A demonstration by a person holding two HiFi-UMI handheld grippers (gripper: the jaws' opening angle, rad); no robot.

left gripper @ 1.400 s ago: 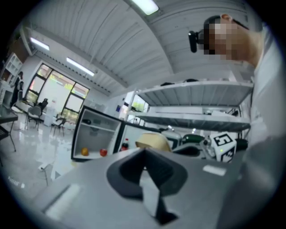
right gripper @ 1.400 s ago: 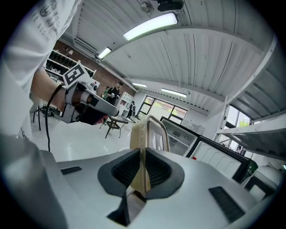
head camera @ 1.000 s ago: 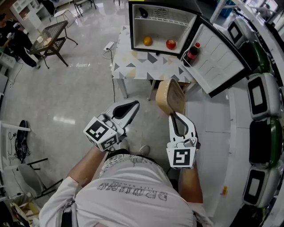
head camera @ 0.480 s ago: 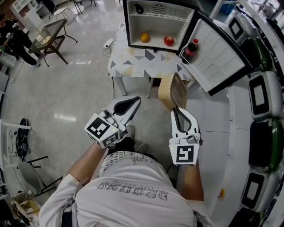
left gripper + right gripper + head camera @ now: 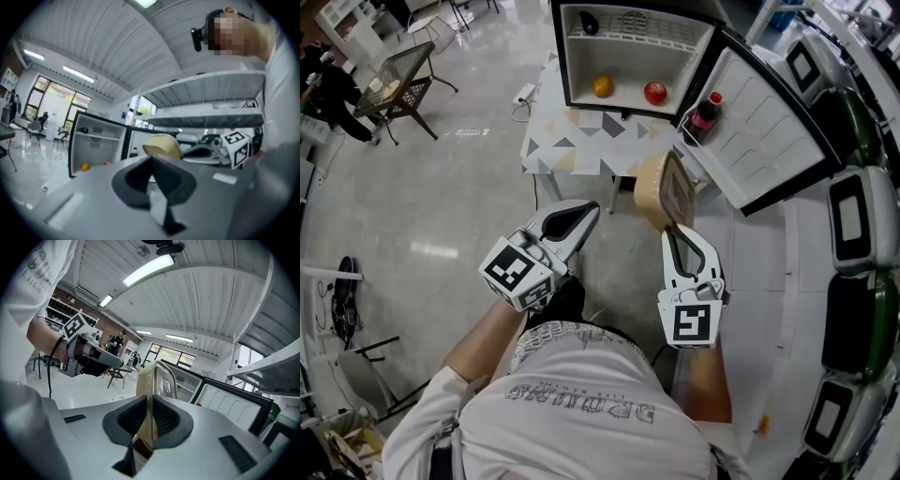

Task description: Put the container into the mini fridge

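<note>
A beige container (image 5: pixel 662 192) with a clear lid hangs on edge in the air, and my right gripper (image 5: pixel 676 228) is shut on its rim. In the right gripper view the container (image 5: pixel 157 383) stands between the jaws. The mini fridge (image 5: pixel 630 58) sits ahead on a patterned table (image 5: pixel 600 141), its door (image 5: pixel 769 122) swung open to the right. My left gripper (image 5: pixel 581 215) is shut with nothing in it, held level to the left of the container. From the left gripper view the container (image 5: pixel 162 145) and the fridge (image 5: pixel 96 143) show beyond the jaws.
Inside the fridge lie an orange (image 5: pixel 601 86) and a red apple (image 5: pixel 654 93), with a dark object (image 5: pixel 589 24) on the upper shelf. A bottle with a red cap (image 5: pixel 705 112) stands in the door. Machines (image 5: pixel 862 216) line the right side. A mesh table (image 5: pixel 398 80) stands far left.
Both grippers and the container have drifted slightly forward toward the fridge. The right gripper's hold on the container is unchanged.
</note>
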